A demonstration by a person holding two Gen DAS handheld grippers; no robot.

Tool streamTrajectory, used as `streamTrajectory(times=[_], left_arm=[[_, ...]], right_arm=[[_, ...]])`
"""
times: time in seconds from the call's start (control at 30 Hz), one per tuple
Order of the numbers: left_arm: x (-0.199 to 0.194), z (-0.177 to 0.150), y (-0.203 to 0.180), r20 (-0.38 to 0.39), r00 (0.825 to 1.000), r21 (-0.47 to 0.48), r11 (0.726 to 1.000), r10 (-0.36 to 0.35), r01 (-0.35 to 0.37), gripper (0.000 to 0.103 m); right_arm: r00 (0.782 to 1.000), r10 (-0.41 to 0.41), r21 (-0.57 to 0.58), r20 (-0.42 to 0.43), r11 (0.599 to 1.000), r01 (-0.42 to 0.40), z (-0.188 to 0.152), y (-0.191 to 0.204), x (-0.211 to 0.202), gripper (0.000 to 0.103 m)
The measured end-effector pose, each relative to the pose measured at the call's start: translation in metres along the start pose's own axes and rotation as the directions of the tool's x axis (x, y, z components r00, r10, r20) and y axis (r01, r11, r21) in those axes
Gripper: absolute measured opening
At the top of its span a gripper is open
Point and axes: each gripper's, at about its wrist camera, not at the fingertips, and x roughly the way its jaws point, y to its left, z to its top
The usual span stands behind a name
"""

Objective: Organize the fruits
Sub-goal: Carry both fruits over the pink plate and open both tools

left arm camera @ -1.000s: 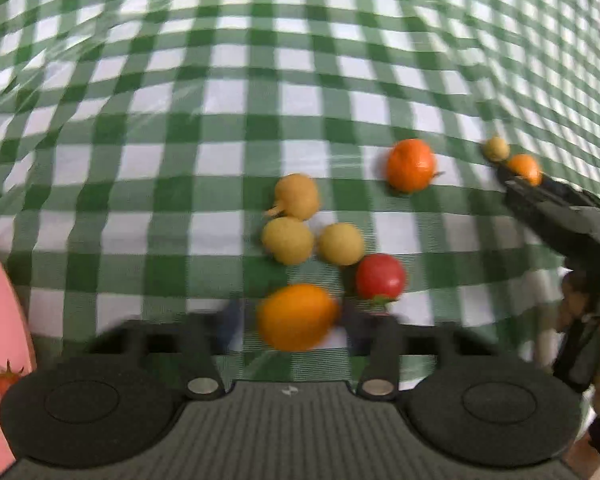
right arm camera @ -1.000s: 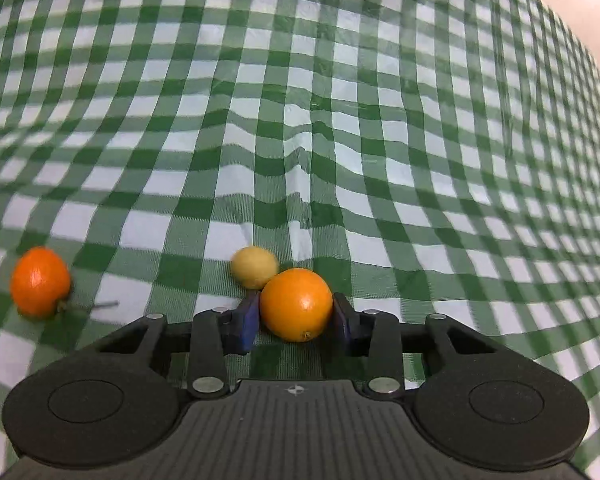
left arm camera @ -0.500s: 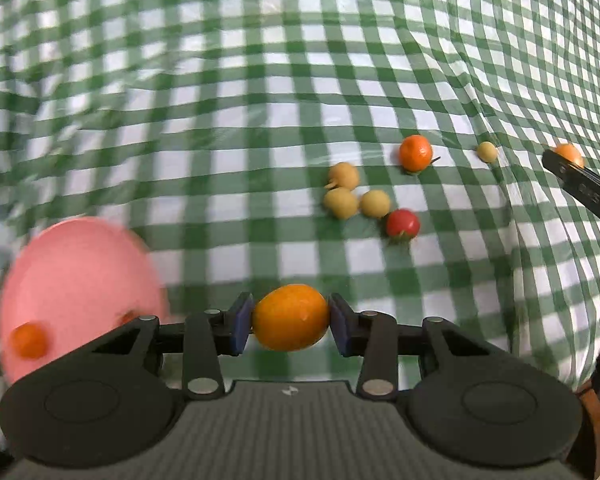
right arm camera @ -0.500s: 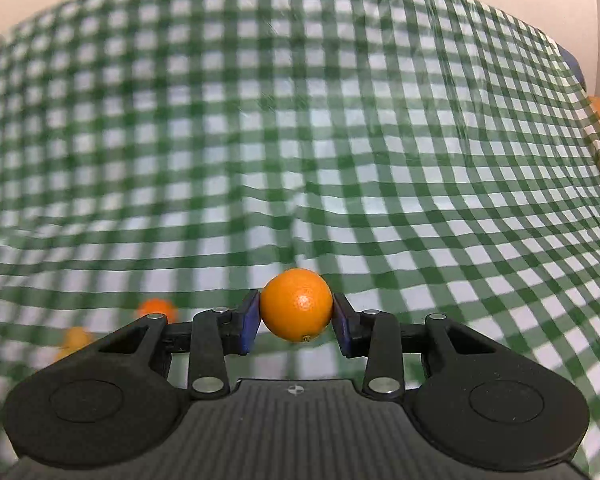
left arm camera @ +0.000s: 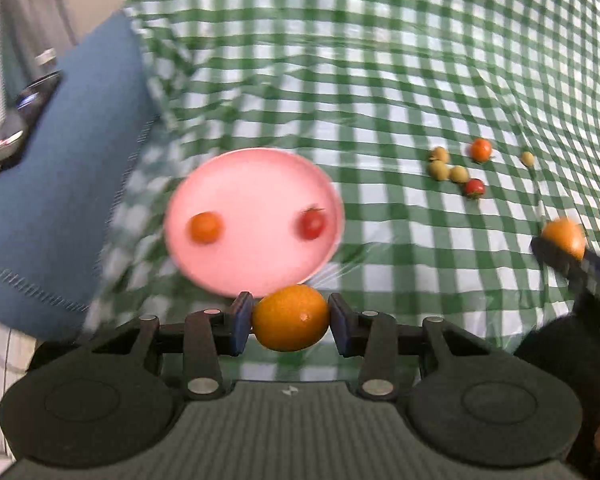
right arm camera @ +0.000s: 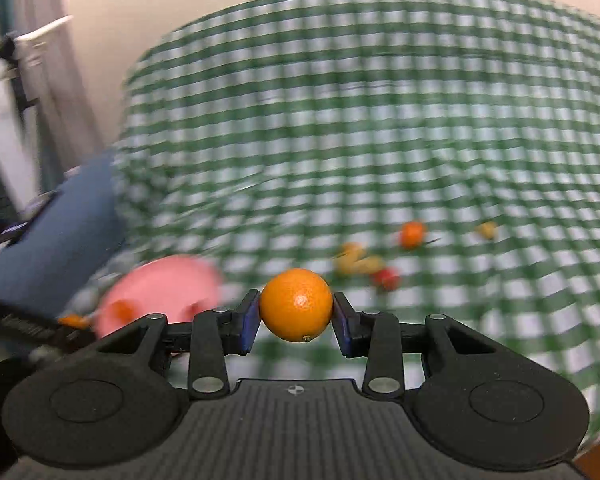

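Observation:
My left gripper (left arm camera: 290, 318) is shut on an orange kumquat (left arm camera: 290, 316), held just before the near rim of a pink plate (left arm camera: 252, 176). The plate holds an orange tomato (left arm camera: 206, 227) and a red tomato (left arm camera: 312, 224). My right gripper (right arm camera: 296, 306) is shut on a round orange fruit (right arm camera: 296, 304), held above the cloth to the right of the plate (right arm camera: 168, 284); it also shows in the left wrist view (left arm camera: 564, 236). Loose yellow fruits (left arm camera: 446, 170), a red tomato (left arm camera: 475, 188) and an orange tomato (left arm camera: 481, 149) lie on the cloth at the right.
A green checked cloth (left arm camera: 380, 60) covers the table. A blue cushion (left arm camera: 60, 168) lies at the table's left edge, close to the plate. A small yellow fruit (left arm camera: 527, 158) lies apart at the far right. The right wrist view is blurred.
Both grippers have lifted their fruits off the cloth and swung left. The pink plate has come fully into the left view, and has entered the right view.

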Motion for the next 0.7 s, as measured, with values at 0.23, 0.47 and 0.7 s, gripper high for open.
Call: streamTrajectory(times=[0.23,0.47,0.7], left_arm=[[-0.032,-0.031,0.042,0.039,0.999,-0.071,0.997,0.023,-0.02,0.045],[-0.051,-0.051,0.058,0.068,0.998,-0.114,0.993,0.015,-0.007,0.045],[-0.062,-0.062,0.059,0.101,0.995,-0.114,0.993,0.001,0.011,0.045]], right_arm=[[0.994,0.098,-0.068,-0.042,0.993,-0.1,-0.009,0.065,-0.035,0.04],[0.996,0.083,-0.113,-0.021,0.99,-0.085,-0.013,0.085,-0.057,0.039],[0.998,0.066,-0.135,0.0,0.989,-0.065,-0.016,0.092,-0.069,0.04]])
